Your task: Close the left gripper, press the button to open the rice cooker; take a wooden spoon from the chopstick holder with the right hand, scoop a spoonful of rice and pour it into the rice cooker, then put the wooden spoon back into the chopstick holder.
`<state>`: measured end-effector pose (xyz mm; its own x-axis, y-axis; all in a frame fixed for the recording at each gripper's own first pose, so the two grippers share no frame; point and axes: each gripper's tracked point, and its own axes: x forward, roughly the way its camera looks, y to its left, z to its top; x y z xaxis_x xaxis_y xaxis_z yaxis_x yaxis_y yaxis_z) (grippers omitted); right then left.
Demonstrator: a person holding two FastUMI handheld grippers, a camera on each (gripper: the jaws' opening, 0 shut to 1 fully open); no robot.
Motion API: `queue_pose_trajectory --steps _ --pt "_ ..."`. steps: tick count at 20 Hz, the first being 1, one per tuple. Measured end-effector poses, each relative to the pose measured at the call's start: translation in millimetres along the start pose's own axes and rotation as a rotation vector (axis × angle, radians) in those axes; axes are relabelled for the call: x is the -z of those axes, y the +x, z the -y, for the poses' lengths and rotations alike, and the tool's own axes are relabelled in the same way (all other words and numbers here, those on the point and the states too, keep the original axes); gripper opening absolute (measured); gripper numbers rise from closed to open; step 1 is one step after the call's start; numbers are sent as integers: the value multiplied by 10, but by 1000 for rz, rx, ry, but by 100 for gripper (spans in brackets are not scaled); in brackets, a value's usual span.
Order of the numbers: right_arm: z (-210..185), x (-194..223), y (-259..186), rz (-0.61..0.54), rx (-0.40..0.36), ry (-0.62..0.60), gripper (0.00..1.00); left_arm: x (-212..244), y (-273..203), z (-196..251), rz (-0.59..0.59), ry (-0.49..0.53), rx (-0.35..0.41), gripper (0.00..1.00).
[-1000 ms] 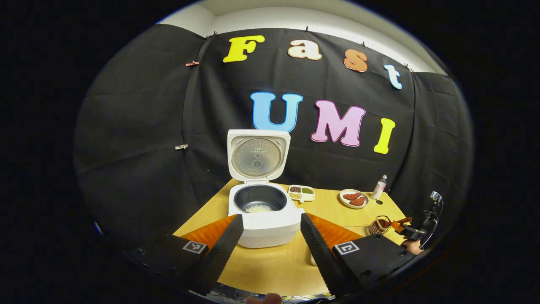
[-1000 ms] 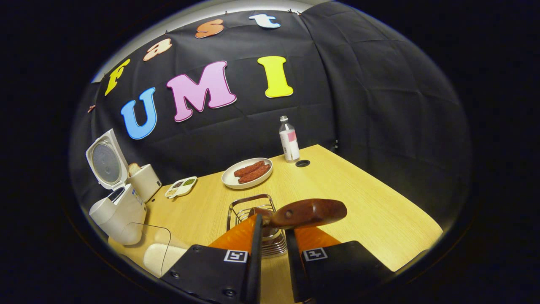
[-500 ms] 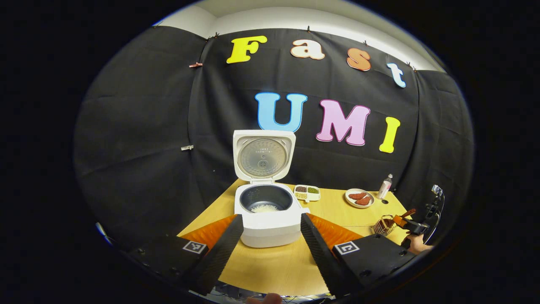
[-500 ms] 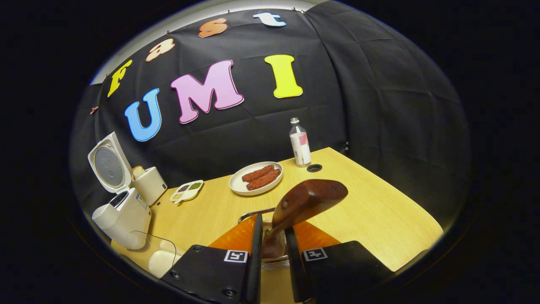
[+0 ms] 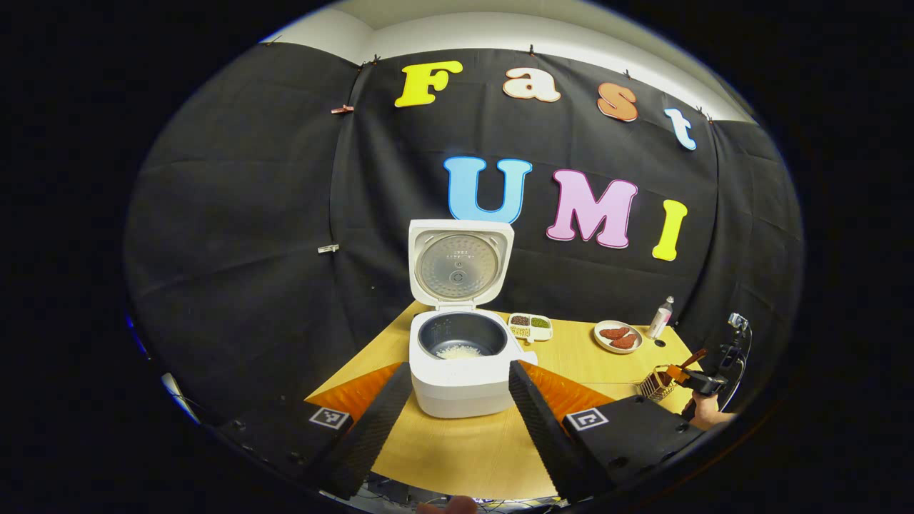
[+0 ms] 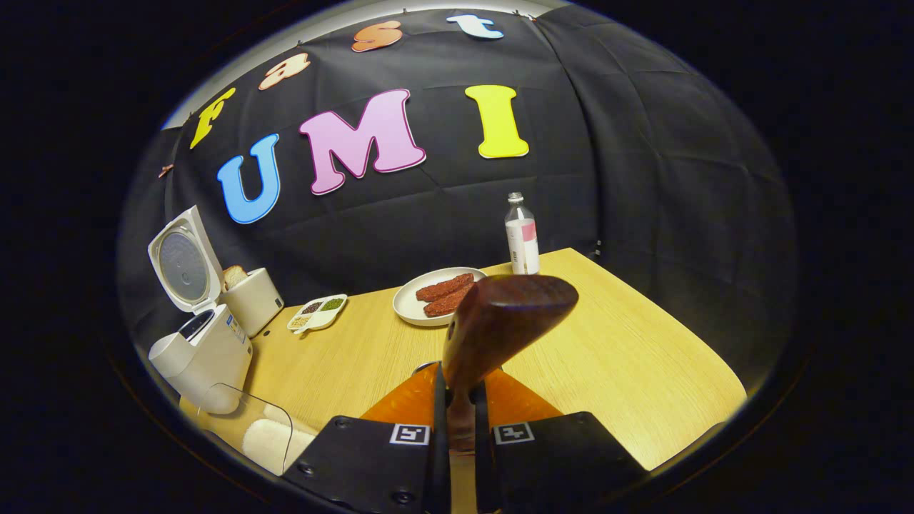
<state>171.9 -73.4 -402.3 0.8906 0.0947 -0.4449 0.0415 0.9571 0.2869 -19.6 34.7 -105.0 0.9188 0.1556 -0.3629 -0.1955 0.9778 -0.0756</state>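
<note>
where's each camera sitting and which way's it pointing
Left gripper view: rides the left gripper, faces the open rice cooker head-on; its own spread fingers show, with the right gripper and a hand far right.
Right gripper view: rides the right gripper, looks across the table toward the bottle; its fingers clamp the wooden spoon.
Shared: rice cooker, plate, bottle, divided dish.

Left tongs (image 5: 457, 400): black housings with square markers and screws; orange wedges.
</note>
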Motion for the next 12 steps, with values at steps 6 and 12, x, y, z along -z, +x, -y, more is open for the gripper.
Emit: queue_pose_trajectory --steps 6,12 --pt "66 -292 -114 29 9 88 14 -24 -51 -64 16 -8 8 94" --pt "-73 -715 -470 79 -12 54 14 -121 -114 -119 55 -16 36 94"
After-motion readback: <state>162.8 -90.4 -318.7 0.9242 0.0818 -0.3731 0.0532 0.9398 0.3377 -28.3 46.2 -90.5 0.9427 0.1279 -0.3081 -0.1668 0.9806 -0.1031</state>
